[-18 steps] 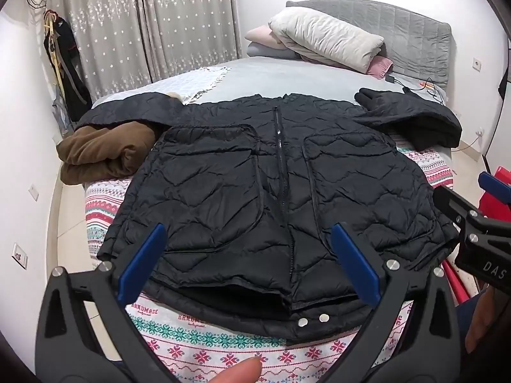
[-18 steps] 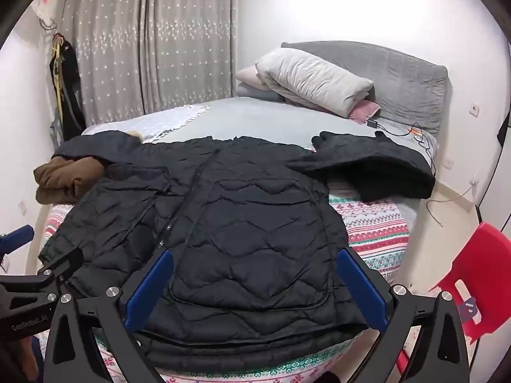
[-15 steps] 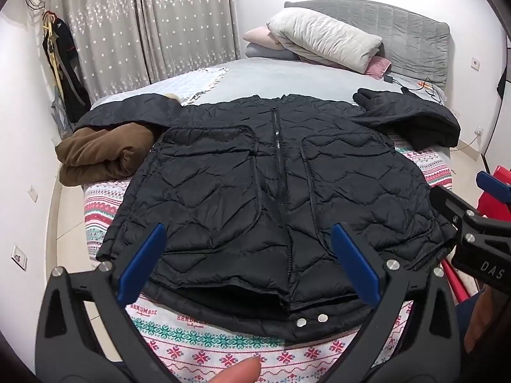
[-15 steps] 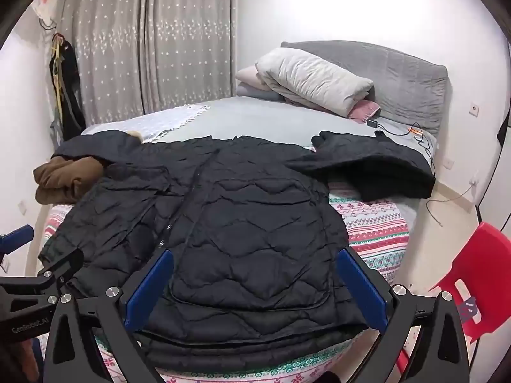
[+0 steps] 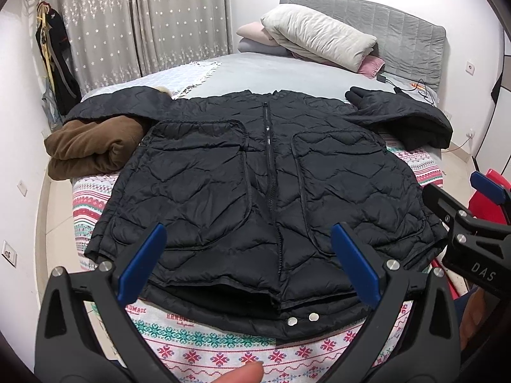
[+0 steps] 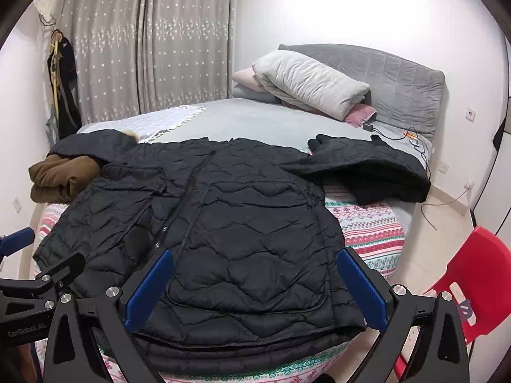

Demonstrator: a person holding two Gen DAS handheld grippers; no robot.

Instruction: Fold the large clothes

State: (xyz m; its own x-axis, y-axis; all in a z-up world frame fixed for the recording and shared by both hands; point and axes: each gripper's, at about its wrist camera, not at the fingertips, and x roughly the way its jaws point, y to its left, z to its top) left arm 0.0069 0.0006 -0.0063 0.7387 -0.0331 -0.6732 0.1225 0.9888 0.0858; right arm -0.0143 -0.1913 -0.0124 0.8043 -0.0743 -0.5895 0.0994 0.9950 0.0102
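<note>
A black quilted jacket (image 5: 255, 185) lies spread flat, front up and zipped, on the bed with its hem toward me; it also shows in the right wrist view (image 6: 242, 229). One sleeve (image 5: 408, 118) is bent back at the right, the other (image 5: 115, 105) stretches to the left. My left gripper (image 5: 249, 261) is open and empty, hovering above the hem. My right gripper (image 6: 255, 290) is open and empty above the jacket's right hem; it also shows at the right edge of the left wrist view (image 5: 463, 220).
A folded brown garment (image 5: 92, 146) lies at the bed's left edge, partly under the left sleeve. Pillows (image 5: 319, 38) and a grey headboard (image 5: 399, 22) are at the far end. A patterned blanket (image 5: 207, 341) covers the near bed edge. A red chair (image 6: 472, 277) stands at the right.
Both grippers have stayed open with hardly any movement. The jacket lies as before.
</note>
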